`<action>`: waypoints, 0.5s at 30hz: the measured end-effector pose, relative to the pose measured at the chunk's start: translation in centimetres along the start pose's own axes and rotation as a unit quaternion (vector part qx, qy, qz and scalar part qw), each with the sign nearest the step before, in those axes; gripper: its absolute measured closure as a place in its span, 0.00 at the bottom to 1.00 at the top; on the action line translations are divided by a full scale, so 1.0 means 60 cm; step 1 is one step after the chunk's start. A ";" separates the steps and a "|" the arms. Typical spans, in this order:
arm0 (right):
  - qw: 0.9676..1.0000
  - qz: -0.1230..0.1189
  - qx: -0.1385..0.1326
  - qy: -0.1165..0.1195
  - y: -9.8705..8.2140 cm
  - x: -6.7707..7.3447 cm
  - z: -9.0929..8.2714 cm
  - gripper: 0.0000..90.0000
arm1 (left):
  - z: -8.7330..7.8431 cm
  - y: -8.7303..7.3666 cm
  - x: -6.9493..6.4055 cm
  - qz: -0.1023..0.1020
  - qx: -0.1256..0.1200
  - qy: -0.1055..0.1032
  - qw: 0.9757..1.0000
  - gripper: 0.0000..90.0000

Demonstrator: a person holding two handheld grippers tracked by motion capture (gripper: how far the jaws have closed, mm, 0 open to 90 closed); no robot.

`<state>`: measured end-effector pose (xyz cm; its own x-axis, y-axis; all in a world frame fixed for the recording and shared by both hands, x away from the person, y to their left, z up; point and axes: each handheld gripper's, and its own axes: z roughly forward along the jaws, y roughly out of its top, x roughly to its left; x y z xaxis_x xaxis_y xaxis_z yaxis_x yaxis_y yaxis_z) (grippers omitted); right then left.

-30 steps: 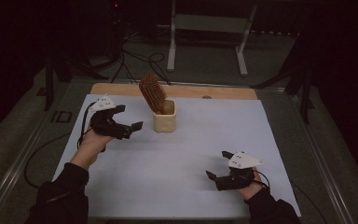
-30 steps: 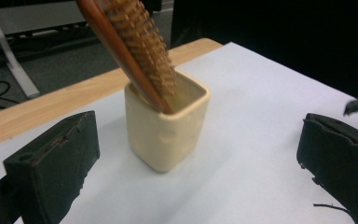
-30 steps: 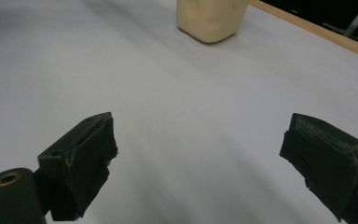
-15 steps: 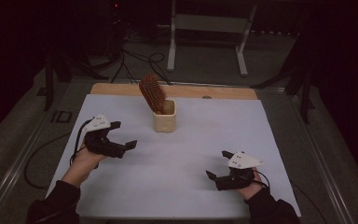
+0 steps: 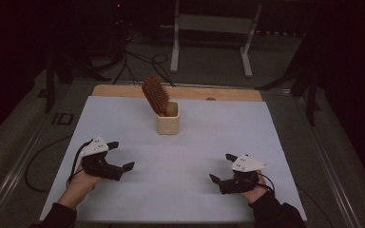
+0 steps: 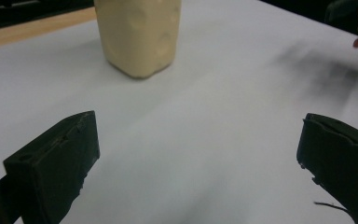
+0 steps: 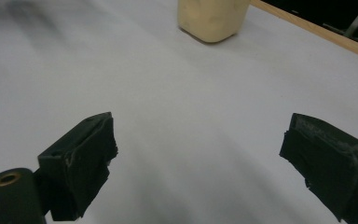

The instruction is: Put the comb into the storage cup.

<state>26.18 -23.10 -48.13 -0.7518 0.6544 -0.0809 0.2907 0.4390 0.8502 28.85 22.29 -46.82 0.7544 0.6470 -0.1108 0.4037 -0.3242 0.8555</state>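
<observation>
- Hairbrush located upper centre of the high view, standing bristle-head up in a cream holder, handle sunk inside; long axis near upright, head tilted toward upper left of the frame.
- Holder placed on the white worktop, toward its far edge, well apart from both hand-held grippers.
- Left hand-held gripper at lower left of the high view, jaws spread wide, nothing between them; holder lying up and to the right of it.
- Right hand-held gripper at lower right of the high view, jaws likewise apart and empty; holder lying up and to the left of it.
- Judged from the high view: left hand-held gripper slightly nearer to the holder, though the margin is small; either reach must run forward and inward across bare worktop.
- Left gripper view: holder at top centre-left, cut off by the frame's upper edge; brush head out of frame.
- Right gripper view: holder at top centre, base and lower wall visible, wooden worktop edge behind it at upper right.
- Brush tilt and bristle direction readable from the high view; gap between jaws readable best from the two gripper views.
</observation>
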 end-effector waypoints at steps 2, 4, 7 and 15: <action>1.000 0.001 0.001 0.000 0.000 -0.001 0.000 0.09 | -0.004 -0.012 -0.001 -0.003 -0.004 -0.002 1.000 0.00; 1.000 0.000 0.000 0.000 0.000 0.000 0.000 0.09 | -0.007 -0.023 -0.003 -0.005 -0.001 0.001 1.000 0.00; 1.000 -0.001 0.000 0.001 0.001 0.001 0.000 0.09 | -0.012 -0.037 -0.006 -0.003 0.003 0.003 1.000 0.00; 1.000 -0.003 0.003 0.001 -0.001 0.001 0.000 0.09 | -0.023 -0.068 -0.009 -0.011 0.012 0.016 1.000 0.00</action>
<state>26.11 -23.07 -48.16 -0.7546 0.6505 -0.0858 0.2888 0.4466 0.8468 26.06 24.20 -49.55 0.7278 0.6764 -0.1135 0.4330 -0.3249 0.8408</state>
